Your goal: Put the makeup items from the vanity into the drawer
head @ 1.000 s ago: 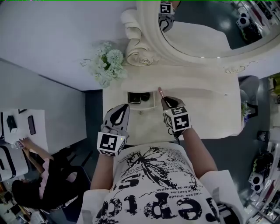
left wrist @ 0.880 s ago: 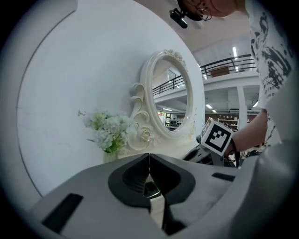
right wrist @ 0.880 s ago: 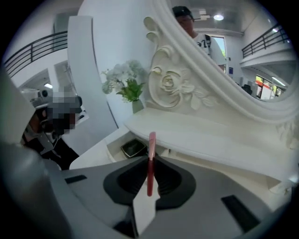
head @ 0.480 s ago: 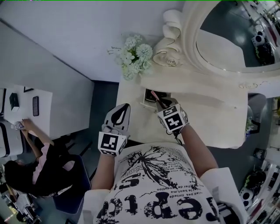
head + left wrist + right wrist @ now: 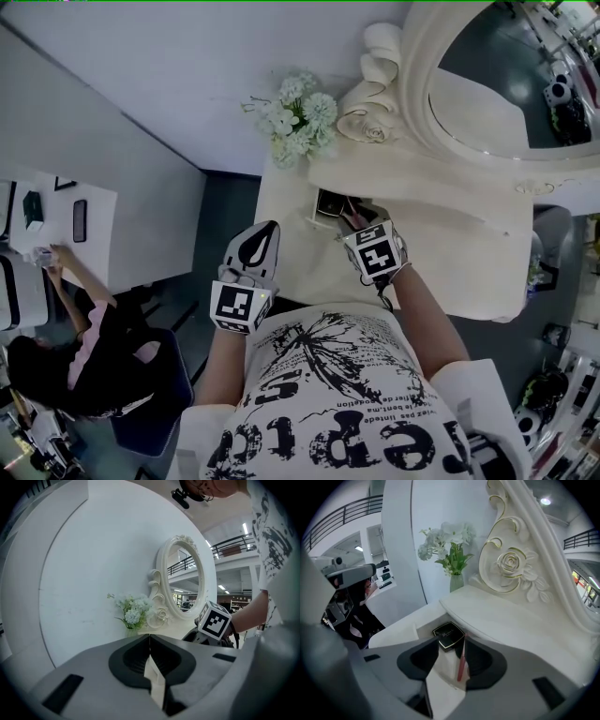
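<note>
A small drawer [image 5: 316, 217] stands pulled out of the cream vanity [image 5: 450, 248], with a black square compact [image 5: 331, 203] [image 5: 449, 634] lying in it. My right gripper [image 5: 355, 218] [image 5: 451, 645] hangs over the drawer's opening, and its jaws are opening. A thin pink makeup pencil [image 5: 461, 661] stands between them, leaning on the right jaw, with a gap on its left side. My left gripper [image 5: 266, 227] [image 5: 150, 640] is held back at the vanity's front left, shut and with nothing in it.
A vase of pale flowers [image 5: 295, 117] [image 5: 450, 546] stands at the vanity's back left beside the carved oval mirror [image 5: 511, 89]. A white wall runs along the left. A person [image 5: 70, 352] sits at a desk far left, below.
My right gripper has carried the pencil left from over the vanity top to over the drawer and has come down a little. The left gripper has stayed put.
</note>
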`<action>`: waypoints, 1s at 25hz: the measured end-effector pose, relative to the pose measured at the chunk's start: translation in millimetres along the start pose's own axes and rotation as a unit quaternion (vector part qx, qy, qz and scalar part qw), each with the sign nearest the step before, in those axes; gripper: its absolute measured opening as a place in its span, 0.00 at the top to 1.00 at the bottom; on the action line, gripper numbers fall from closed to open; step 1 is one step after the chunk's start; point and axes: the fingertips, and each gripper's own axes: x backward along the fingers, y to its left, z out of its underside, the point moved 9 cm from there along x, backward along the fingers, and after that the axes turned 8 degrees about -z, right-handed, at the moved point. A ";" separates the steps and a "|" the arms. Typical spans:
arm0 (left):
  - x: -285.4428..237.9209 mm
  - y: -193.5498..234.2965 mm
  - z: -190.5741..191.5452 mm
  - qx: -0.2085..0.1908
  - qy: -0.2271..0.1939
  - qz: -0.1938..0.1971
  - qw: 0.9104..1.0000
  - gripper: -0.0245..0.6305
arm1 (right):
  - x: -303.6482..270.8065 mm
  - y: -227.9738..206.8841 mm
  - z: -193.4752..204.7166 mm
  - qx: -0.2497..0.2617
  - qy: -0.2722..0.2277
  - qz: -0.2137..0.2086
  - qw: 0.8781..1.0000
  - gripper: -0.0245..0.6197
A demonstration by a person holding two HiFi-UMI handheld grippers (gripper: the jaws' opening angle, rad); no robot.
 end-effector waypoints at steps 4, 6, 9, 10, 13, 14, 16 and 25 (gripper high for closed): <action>-1.6 -2.9 -3.1 -0.005 -0.005 0.011 1.000 0.93 | 10.3 -4.4 2.0 -0.018 -0.019 0.011 1.000 0.68; -2.0 -6.2 -6.1 -0.009 -0.009 0.021 1.000 0.93 | 19.4 -5.5 2.4 -0.027 -0.032 0.020 0.999 0.69; -5.4 -10.4 -12.2 -0.016 -0.018 0.036 0.999 0.93 | 35.7 -7.9 2.1 -0.046 -0.066 0.042 0.996 0.81; -7.0 -11.9 -14.4 -0.018 -0.020 0.040 0.999 0.93 | 41.7 -8.4 2.0 -0.052 -0.079 0.048 0.994 0.84; -9.5 -17.3 -19.6 -0.024 -0.021 0.051 0.998 0.93 | 60.9 -7.7 2.6 -0.059 -0.122 0.057 0.989 0.90; -9.8 -19.0 -21.6 -0.025 -0.022 0.054 0.998 0.93 | 67.1 -7.0 2.8 -0.060 -0.135 0.060 0.987 0.90; -12.5 -20.8 -26.9 -0.030 -0.025 0.061 0.997 0.93 | 78.6 -6.1 2.1 -0.061 -0.165 0.067 0.982 0.92; -25.3 -24.3 -53.5 -0.059 -0.041 0.080 0.994 0.93 | 126.8 -3.8 0.8 -0.097 -0.301 0.075 0.946 0.93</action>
